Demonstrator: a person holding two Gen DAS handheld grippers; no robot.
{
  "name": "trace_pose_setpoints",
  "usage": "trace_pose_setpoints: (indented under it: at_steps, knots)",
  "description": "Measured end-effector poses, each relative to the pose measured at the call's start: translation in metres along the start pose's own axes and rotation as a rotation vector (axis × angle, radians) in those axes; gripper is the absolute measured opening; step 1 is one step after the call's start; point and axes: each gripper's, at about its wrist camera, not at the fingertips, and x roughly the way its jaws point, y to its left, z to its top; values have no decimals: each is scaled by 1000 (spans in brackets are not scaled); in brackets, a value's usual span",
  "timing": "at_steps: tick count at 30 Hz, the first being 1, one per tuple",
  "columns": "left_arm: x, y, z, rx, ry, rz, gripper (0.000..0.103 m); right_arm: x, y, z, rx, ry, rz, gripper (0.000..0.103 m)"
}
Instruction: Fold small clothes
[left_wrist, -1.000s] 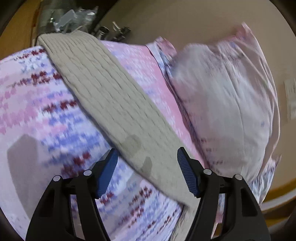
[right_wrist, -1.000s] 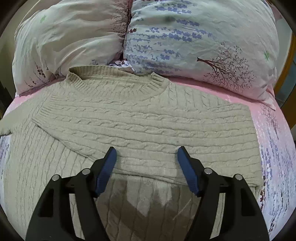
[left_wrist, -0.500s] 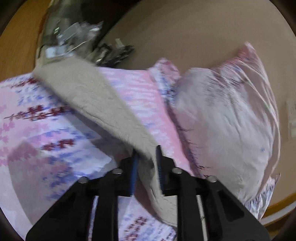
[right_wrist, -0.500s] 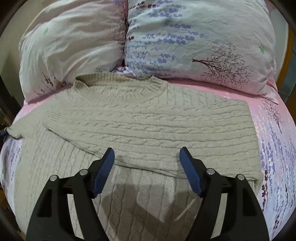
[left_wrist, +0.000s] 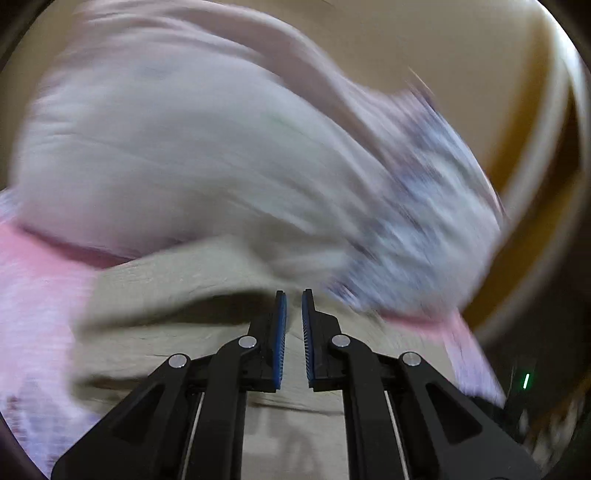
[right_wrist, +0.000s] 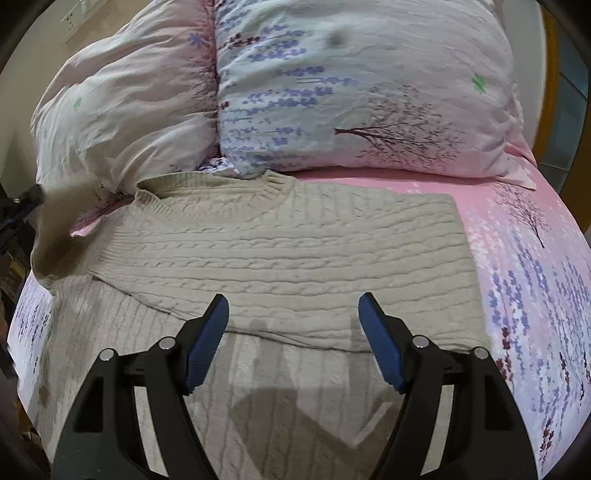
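Observation:
A beige cable-knit sweater lies flat on the bed, neck toward the pillows, with its right sleeve folded across the chest. My right gripper is open and empty above the lower chest. My left gripper is shut on the sweater's left sleeve, which shows lifted and blurred at the left edge of the right wrist view. The left wrist view is heavily motion-blurred.
Two floral pillows lie at the head of the bed. The pink floral sheet lies beside the sweater. A beige wall and a wooden bed frame show past the pillows. Dark clutter sits off the bed's left side.
My left gripper closed on the left sleeve, lifted it off the sheet and swung it toward the sweater body. My right gripper stayed open and drew back slightly.

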Motion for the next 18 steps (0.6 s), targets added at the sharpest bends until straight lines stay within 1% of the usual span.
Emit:
trace_pose_setpoints:
  at_steps: [3,4,6,8,9,10,11,12,14,15,16,17,18]
  knots:
    - [34,-40,-27,116,107,-39,8,-2,-9,-3,17,4,-14,73]
    - [47,-52,-40,156,159,-48,8,-2,-12,-3,24,7,-17,73]
    - [63,-63,-59,210,238,-61,8,-1,-15,-3,33,8,-16,73]
    - [66,-69,-73,243,300,-80,8,-2,-14,-2,36,5,-5,72]
    - [60,-69,-78,254,310,-97,8,-2,-12,-1,32,-1,5,71]
    - [49,-65,-83,254,306,-111,8,-3,-8,0,24,-9,18,66]
    - [39,-60,-81,241,298,-127,9,-5,-3,3,8,-17,40,63]
    - [23,-46,-76,202,278,-139,9,-7,5,6,-10,-25,62,60]
    - [-3,-22,-65,126,229,-127,12,-8,22,12,-52,-31,102,52]
    - [-22,1,-59,58,195,-122,12,-7,39,17,-94,-41,127,51]
    - [-35,16,-55,14,172,-108,19,-6,51,21,-125,-46,142,47]
    - [-47,31,-52,-15,152,-74,27,-3,75,27,-189,-57,169,44]
    - [-59,45,-49,-30,131,-21,29,-1,93,30,-233,-65,188,42]
